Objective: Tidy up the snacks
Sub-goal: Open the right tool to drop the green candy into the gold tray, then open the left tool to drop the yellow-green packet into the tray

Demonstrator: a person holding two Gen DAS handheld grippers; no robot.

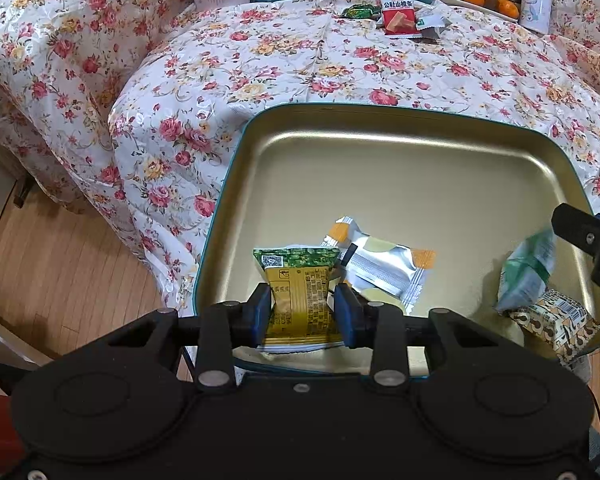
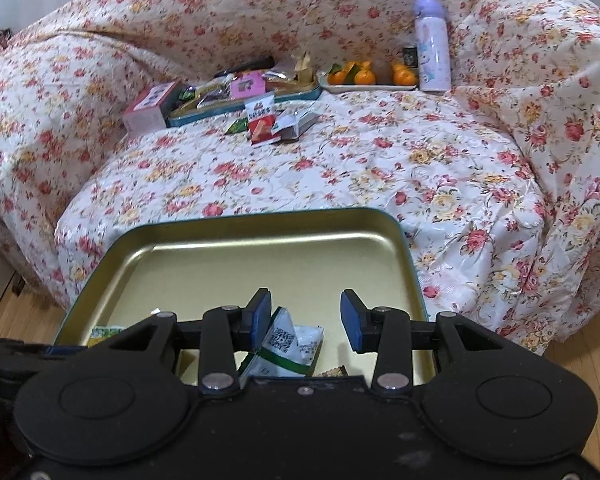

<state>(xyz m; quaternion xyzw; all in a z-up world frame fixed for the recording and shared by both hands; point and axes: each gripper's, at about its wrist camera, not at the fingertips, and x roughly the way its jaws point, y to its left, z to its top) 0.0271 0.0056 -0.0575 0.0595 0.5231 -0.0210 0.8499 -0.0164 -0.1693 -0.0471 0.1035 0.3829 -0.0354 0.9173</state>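
Observation:
A gold tin [image 1: 380,110] with a teal rim rests on the floral-covered seat. My left gripper [image 1: 302,312] is shut on a yellow and green snack packet [image 1: 300,292], held upright over the tin's near edge. Behind it a silver and orange packet [image 1: 384,264] lies on the tin floor. My right gripper [image 2: 305,316] stands open above the tin [image 2: 260,212]. A green and white packet [image 2: 288,344] lies below its left finger, clear of the right pad. That packet [image 1: 528,272] looks blurred beside a patterned packet [image 1: 556,320].
At the back of the seat are a second tin [image 2: 244,100] full of snacks, a pink box [image 2: 148,110], a red packet [image 2: 262,120] with loose wrappers, a plate of oranges [image 2: 368,76] and a lilac bottle [image 2: 432,52]. Wooden floor [image 1: 60,264] lies on the left.

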